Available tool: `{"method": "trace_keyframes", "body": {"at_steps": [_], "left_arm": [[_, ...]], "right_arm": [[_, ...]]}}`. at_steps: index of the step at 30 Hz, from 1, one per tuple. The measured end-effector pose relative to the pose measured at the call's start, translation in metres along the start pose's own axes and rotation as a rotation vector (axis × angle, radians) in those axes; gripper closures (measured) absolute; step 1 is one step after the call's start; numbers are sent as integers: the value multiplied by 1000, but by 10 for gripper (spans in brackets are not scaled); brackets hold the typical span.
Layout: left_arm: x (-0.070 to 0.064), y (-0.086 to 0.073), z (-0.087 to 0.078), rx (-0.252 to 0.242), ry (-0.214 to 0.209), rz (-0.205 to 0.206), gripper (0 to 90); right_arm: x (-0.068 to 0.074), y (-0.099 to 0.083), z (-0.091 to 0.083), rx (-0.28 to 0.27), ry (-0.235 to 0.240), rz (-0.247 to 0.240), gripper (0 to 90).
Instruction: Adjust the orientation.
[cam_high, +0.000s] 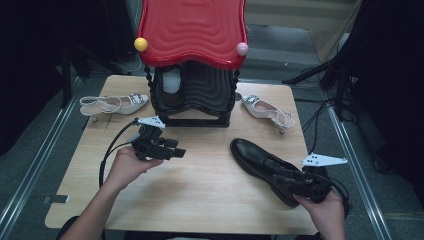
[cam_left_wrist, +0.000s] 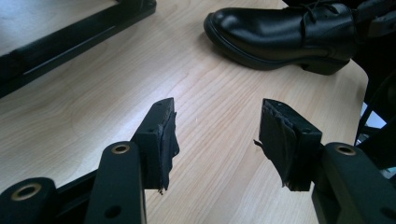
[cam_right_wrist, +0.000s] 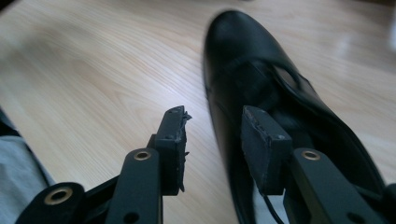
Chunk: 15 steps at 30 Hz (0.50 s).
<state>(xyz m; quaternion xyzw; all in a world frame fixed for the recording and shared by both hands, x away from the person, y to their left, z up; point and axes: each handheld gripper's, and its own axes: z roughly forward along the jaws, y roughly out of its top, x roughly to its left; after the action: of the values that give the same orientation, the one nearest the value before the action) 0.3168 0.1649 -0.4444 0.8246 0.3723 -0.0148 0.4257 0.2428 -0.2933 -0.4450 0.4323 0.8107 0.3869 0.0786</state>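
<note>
Barely under way, judging by how things lie. Can place the black shoe (cam_high: 262, 162) at the lower right of the high view, flat on its sole on the tabletop (cam_high: 200, 200), toe toward the frame's centre, not lifted. Can see the right claw (cam_high: 286, 178) at the shoe's heel end. In the right gripper view, spread, with 1 jaw outside the shoe's side wall and the other over the opening, straddling the collar but not pinching it as far as can be told. Reads as a reach nearly finished and a grip not yet made. Can see the left claw (cam_high: 179, 151) left of centre in the high view, above bare wood, well apart from the shoe. In the left gripper view, spread wide and holding nothing, aimed roughly toward the shoe at the upper right of that frame. Further up, at top centre of the high view, a red-topped rack (cam_high: 192, 30), with a pale heeled shoe (cam_high: 112, 104) on the tabletop at its left and another pale heeled shoe (cam_high: 267, 111) at its right. Probably bound for the rack, though cannot be sure. Left to do, on that guess: close on the collar, lift, carry toward the upper centre, set down, let go, and possibly repeat for the 2 pale ones.
</note>
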Motion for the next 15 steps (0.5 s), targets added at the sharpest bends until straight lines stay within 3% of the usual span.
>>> {"method": "trace_keyframes", "body": {"at_steps": [2, 6, 7, 10, 15], "left_arm": [[2, 1, -2, -3, -8, -11, 466], [5, 3, -2, -8, -10, -32, 461], [5, 4, -2, -13, -12, -35, 459], [5, 5, -3, -20, -10, -41, 454], [4, 3, -6, -24, -2, -46, 453]], "right_arm": [[-3, -5, -1, 28, -27, 6, 616], [-8, -12, 10, 91, -31, 24, 614], [-7, -11, 12, 90, -46, 5, 623], [-8, -4, 13, 75, -23, 29, 631], [-7, 6, 36, 142, 0, 33, 630]]}}
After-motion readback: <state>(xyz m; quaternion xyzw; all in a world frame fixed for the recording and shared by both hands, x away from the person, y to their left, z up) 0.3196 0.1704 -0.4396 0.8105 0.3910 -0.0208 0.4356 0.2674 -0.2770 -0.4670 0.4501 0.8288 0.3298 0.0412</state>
